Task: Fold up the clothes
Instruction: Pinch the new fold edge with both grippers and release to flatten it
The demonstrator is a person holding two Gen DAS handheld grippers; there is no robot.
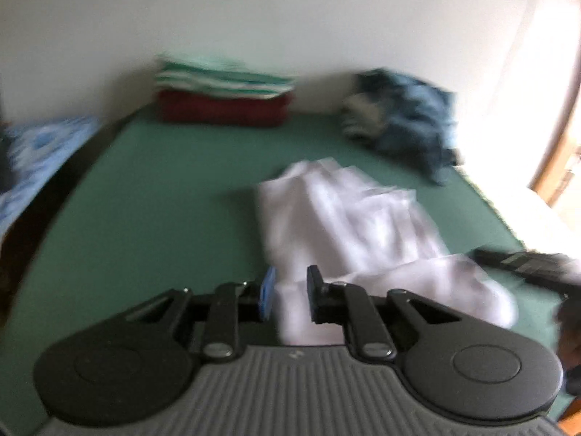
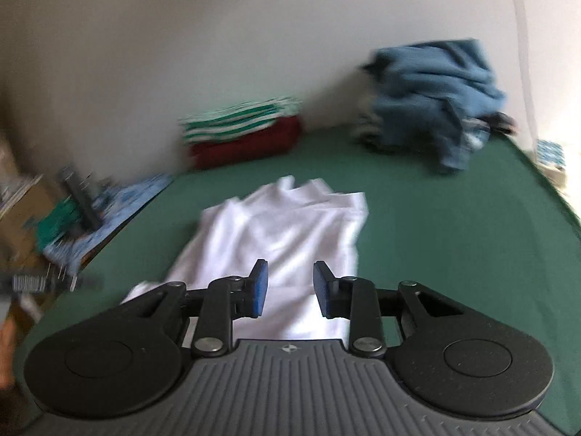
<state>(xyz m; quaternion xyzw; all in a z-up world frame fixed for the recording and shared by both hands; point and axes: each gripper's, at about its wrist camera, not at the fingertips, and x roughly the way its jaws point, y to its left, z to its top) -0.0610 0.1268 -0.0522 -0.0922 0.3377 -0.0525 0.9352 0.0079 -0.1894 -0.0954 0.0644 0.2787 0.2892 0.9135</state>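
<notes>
A crumpled white garment [image 1: 345, 225] [image 2: 283, 229] lies on the green table [image 1: 163, 200] [image 2: 454, 236]. My left gripper [image 1: 290, 285] hangs over the garment's near end. Its fingers stand apart and white cloth shows in the gap between them. My right gripper [image 2: 290, 278] is open over the same garment's near edge, with cloth visible below the gap. Both views are blurred. A dark shape [image 1: 526, 265] at the right edge of the left wrist view looks like the other gripper.
A folded stack, a green-and-white striped piece on a red one [image 1: 223, 98] [image 2: 243, 130], sits at the back by the wall. A heap of blue clothes [image 1: 403, 120] [image 2: 435, 101] lies at the back right. Blue patterned fabric [image 1: 40, 156] [image 2: 120, 203] and clutter lie off the table's left edge.
</notes>
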